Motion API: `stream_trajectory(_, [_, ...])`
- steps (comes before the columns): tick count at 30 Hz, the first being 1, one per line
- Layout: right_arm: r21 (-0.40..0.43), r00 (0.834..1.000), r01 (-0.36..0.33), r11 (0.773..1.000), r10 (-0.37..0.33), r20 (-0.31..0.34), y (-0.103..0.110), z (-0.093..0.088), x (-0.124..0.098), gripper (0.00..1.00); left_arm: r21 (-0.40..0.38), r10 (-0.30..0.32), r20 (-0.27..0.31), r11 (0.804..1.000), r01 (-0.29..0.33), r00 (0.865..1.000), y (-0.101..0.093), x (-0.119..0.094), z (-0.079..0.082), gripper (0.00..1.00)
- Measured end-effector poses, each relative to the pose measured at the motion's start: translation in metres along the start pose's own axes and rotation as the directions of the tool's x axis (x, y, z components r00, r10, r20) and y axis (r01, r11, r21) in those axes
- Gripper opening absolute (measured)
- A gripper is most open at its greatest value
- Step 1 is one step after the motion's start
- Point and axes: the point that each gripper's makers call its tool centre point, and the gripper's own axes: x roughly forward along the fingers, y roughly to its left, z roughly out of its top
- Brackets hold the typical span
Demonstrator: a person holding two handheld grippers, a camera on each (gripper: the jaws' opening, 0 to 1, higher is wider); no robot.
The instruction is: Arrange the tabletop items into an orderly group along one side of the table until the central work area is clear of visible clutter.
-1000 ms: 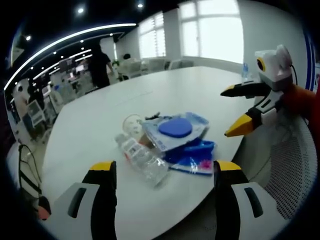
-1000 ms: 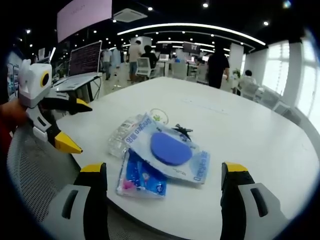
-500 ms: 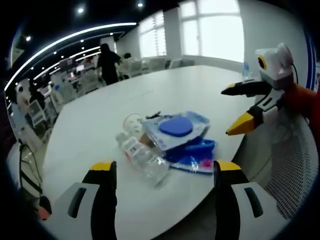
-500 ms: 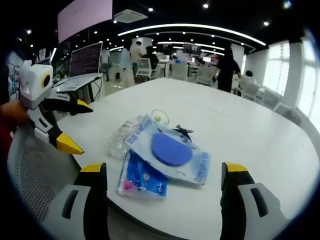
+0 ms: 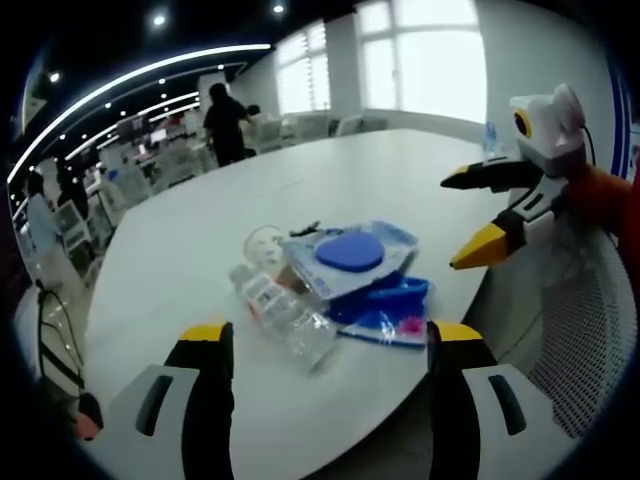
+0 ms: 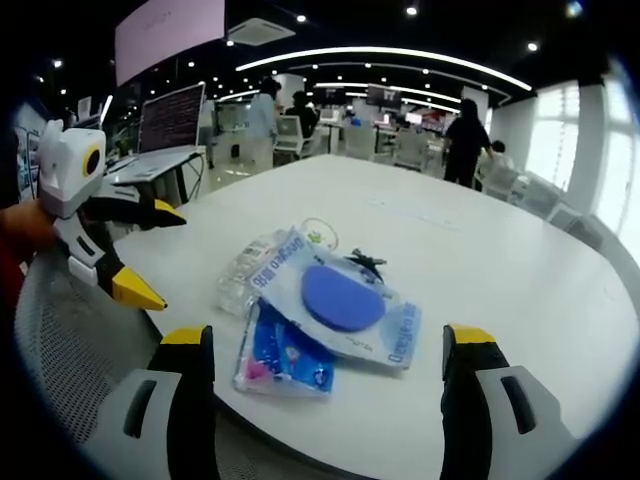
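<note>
Clear packet [image 6: 345, 300] holding a blue disc [image 6: 342, 297] overlaps plastic bottle [image 5: 285, 318].

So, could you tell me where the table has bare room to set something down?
The far half of the table, beyond the pouch, is bare, and so is the stretch beside the pouch toward the windows. It is crowded at the near edge, where the bottle, pouch, blue packet and clip overlap.
</note>
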Motion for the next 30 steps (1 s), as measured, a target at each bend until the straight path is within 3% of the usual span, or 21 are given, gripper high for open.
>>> stream_trajectory(30, [0.005,1.000,0.011,1.000,-0.011,0.004,-0.0029,0.0015,-0.0007,0.93,0.003,0.000,0.006,1.000,0.000,1.000,0.0000,-0.0001,0.0014,0.76])
